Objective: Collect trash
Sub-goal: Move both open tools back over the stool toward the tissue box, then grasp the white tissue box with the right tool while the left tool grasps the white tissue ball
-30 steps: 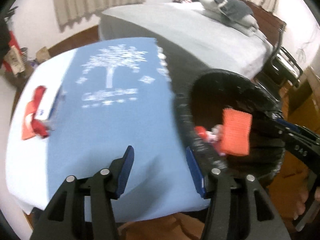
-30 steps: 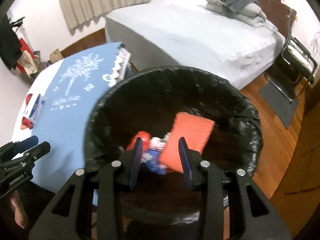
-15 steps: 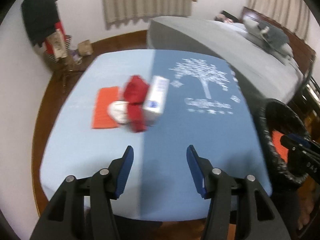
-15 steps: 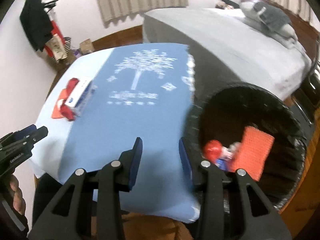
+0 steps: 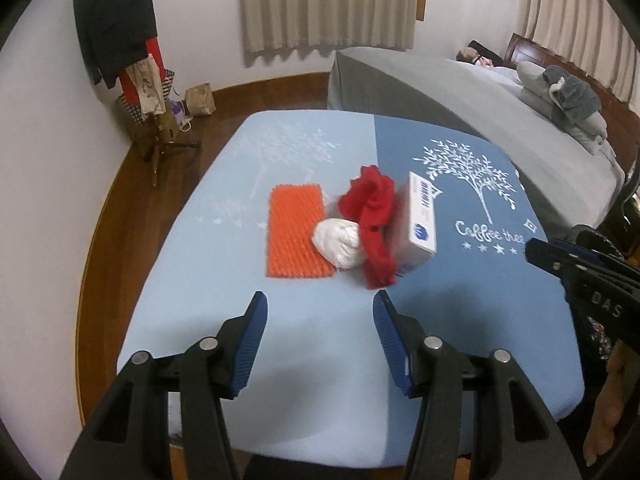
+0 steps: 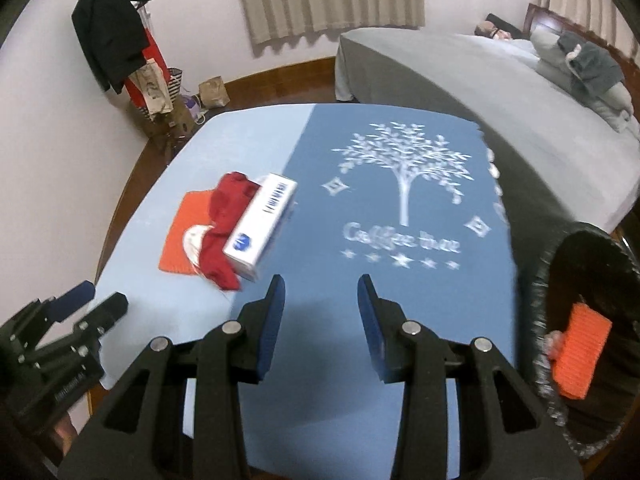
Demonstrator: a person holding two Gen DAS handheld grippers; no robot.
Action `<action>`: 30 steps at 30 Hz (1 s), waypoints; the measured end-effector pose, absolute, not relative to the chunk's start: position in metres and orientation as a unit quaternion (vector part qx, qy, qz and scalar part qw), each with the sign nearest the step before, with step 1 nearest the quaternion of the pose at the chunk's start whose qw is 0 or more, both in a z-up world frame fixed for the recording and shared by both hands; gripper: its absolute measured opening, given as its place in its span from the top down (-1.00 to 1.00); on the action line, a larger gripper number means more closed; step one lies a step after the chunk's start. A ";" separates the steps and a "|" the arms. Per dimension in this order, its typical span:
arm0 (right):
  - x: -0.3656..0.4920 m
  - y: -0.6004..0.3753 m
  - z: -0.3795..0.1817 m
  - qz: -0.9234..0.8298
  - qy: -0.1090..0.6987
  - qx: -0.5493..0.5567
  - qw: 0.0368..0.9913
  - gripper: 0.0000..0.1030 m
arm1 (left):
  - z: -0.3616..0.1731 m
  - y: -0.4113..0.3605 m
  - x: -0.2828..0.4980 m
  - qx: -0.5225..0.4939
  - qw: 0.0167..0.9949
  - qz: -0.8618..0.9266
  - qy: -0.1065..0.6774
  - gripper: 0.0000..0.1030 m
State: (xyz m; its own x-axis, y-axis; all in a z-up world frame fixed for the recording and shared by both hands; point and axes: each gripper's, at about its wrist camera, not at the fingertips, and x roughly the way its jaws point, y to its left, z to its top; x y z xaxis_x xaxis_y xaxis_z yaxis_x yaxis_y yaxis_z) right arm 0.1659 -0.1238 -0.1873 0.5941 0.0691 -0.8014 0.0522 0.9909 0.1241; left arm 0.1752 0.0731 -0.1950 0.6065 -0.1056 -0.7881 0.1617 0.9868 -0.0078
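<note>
Left wrist view: the left gripper (image 5: 318, 340) hangs partly open over the table (image 5: 208, 320), nothing in it, and the right gripper (image 6: 320, 320) is empty too, a bit narrower. The remaining trash sits bunched mid-table: orange mesh pad (image 5: 296, 236), white wad (image 5: 338, 242), red cloth (image 5: 370, 216), white box (image 5: 420, 216). The bin (image 6: 576, 344) at the right edge holds some already. Looks like reach-in time; next needs one piece picked cleanly.

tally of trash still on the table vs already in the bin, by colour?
On the table:
Orange mesh pad: 1
Red cloth: 1
White wad: 1
White box: 1
In the bin:
Orange pad: 1
Other bits beside it: too blurred to count
Total countable: 5
</note>
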 end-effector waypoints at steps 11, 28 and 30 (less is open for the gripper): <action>0.214 -0.073 -0.209 0.023 0.463 0.060 0.884 0.27 | -0.212 0.101 0.207 0.021 0.894 -0.085 0.440 -0.06; 0.245 -0.061 -0.247 0.037 0.494 0.064 0.866 0.31 | -0.245 0.102 0.230 0.018 0.878 -0.096 0.468 -0.06; 0.244 -0.064 -0.246 0.037 0.491 0.066 0.868 0.33 | -0.249 0.101 0.233 0.018 0.876 -0.096 0.472 -0.06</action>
State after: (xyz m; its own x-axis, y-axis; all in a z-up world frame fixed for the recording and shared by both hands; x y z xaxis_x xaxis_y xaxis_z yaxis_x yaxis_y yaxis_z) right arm 0.2444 -0.0635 -0.2460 0.5153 0.1291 -0.8472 0.0009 0.9885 0.1512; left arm 0.2333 0.1009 -0.2491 0.5360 -0.1518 -0.8305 0.1862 0.9807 -0.0591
